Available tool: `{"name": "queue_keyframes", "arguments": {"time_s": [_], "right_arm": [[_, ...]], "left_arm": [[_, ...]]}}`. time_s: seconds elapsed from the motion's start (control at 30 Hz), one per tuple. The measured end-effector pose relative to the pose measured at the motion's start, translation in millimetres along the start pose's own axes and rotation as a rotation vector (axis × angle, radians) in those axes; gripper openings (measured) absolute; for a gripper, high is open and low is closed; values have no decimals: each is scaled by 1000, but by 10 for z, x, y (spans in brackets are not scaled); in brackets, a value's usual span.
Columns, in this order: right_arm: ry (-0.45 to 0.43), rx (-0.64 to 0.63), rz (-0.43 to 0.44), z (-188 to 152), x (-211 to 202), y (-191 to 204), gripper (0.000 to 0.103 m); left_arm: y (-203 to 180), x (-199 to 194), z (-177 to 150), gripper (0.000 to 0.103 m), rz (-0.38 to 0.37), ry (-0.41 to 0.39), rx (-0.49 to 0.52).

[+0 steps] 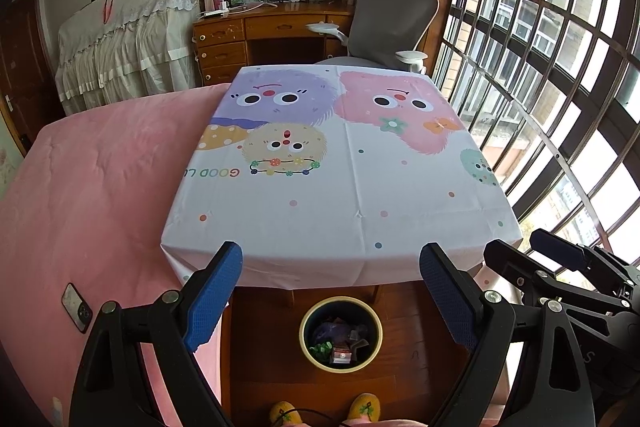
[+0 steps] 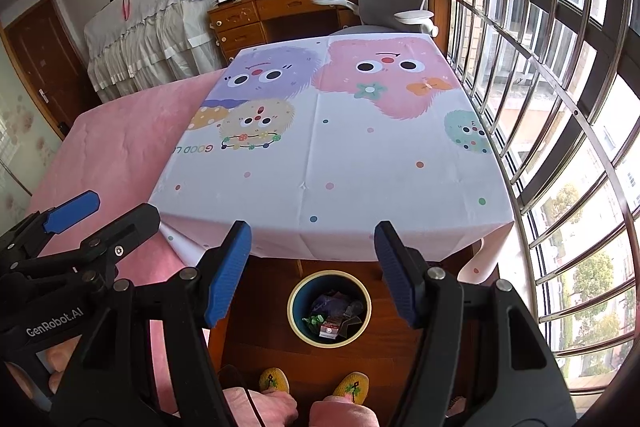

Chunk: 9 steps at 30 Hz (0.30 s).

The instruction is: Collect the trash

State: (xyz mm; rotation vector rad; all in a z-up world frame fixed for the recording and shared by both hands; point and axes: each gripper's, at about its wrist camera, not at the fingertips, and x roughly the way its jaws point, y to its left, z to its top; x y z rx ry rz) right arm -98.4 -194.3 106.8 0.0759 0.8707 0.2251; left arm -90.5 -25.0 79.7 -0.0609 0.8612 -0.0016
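Pink bed (image 1: 92, 163) sat out past the left gripper's left finger, butted against the table's left edge. Table, under a monster-print cloth (image 1: 340, 187), ran straight ahead of both sets of fingers; nothing lay on the cloth. Grey office chair (image 1: 392, 23) and a wooden desk (image 1: 260, 27) stood beyond the table's far end, window bars off to the right of the fingers.

Left gripper (image 1: 332, 291): blue pads wide apart, nothing between them. Right gripper (image 2: 312, 271): also spread, empty, gap a bit narrower than the left's. Each showed up in the other's view, so they hung side by side, apart, above the table's near edge.

Trash bin (image 2: 296, 319), round, dark blue inside with a pale rim, stood on the wood floor below and between each gripper's fingers, just under the table's near edge. Trash (image 2: 334, 319) lay in its bottom: crumpled wrappers, something green, a small red-and-white pack.

Person's yellow slippers (image 2: 314, 383) sat on the floor just nearer than the bin. Phone (image 1: 77, 307) lay on the bed outside the left finger.
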Motion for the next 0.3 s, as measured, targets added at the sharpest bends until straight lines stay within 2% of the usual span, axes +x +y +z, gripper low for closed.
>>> {"name": "queue_keyframes", "arguments": {"time_s": [0.3], "right_arm": [[10, 2, 2, -78, 44, -104, 61]], "left_arm": [[-23, 55, -17, 92, 5, 10, 1]]}}
